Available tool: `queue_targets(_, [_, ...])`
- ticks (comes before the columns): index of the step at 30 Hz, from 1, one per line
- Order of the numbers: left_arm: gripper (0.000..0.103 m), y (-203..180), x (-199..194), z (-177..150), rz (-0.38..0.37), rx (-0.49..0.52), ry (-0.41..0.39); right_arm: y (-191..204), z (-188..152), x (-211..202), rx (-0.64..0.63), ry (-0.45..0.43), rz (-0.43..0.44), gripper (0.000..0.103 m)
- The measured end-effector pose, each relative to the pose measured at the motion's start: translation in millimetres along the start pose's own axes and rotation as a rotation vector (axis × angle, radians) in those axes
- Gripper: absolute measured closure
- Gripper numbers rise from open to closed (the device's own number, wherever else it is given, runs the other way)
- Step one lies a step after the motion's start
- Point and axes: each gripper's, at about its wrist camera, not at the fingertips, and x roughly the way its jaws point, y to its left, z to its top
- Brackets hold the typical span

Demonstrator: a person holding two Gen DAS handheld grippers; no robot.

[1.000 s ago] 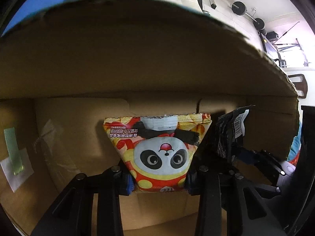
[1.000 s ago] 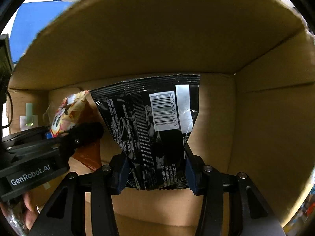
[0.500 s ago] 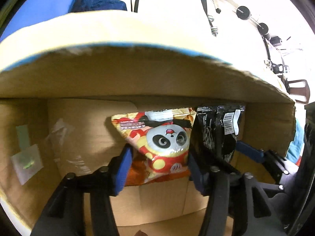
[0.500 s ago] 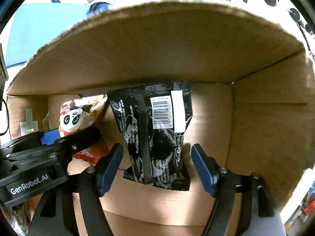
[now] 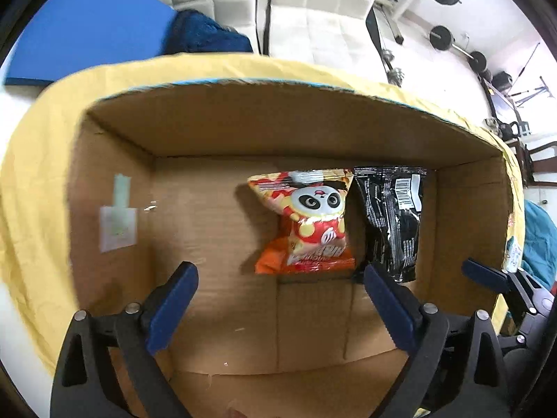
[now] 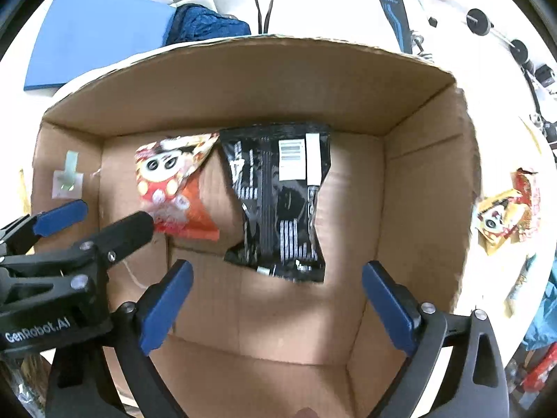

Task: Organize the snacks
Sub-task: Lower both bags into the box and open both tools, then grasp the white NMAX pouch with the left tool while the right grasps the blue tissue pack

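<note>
The box (image 6: 428,181) holds two bags at its far wall, side by side. The black bag (image 6: 282,195) lies lengthwise ahead of the right tongs (image 6: 276,310), the panda bag (image 5: 310,223) ahead of the left tongs (image 5: 278,308). Both tongs are wide apart, empty. More snacks (image 6: 506,216) lie outside, nearer the right hand's side.

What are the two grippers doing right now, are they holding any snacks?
Left gripper: open, holding nothing; the panda snack bag lies in the cardboard box.
Right gripper: open, holding nothing; the black snack bag lies in the box too.
</note>
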Motion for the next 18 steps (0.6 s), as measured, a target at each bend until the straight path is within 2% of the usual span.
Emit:
queue_targets(8, [0.001,-7.0,-27.7,-29.9,0.032,0.031,-0.093,-3.4,-36.1,-31.0,-0.003,-0.054,-0.021,0.0])
queue_targets(14, [0.001,-16.9,-56.6,-47.6,0.027,0.001,-0.167,-7.4,-64.8,-57.9,-0.011,-0.113,-0.033,0.0])
queue_targets(16, [0.001,-17.1,-68.1,-57.9,0.025,-0.005,-0.182,-3.9,-70.2,-65.3,-0.012,-0.136,-0.043,0.0])
queue_targets(17, [0.001,-18.5,-73.2,-61.6,0.024,-0.003,-0.188,3.4,-56.5,-62.5,-0.012,-0.143,-0.046,0.0])
queue_targets(18, [0.001,-20.0,-78.6,-66.6,0.023,-0.005,-0.197,2.1,-59.0,-67.5,-0.012,-0.152,-0.046,0.0])
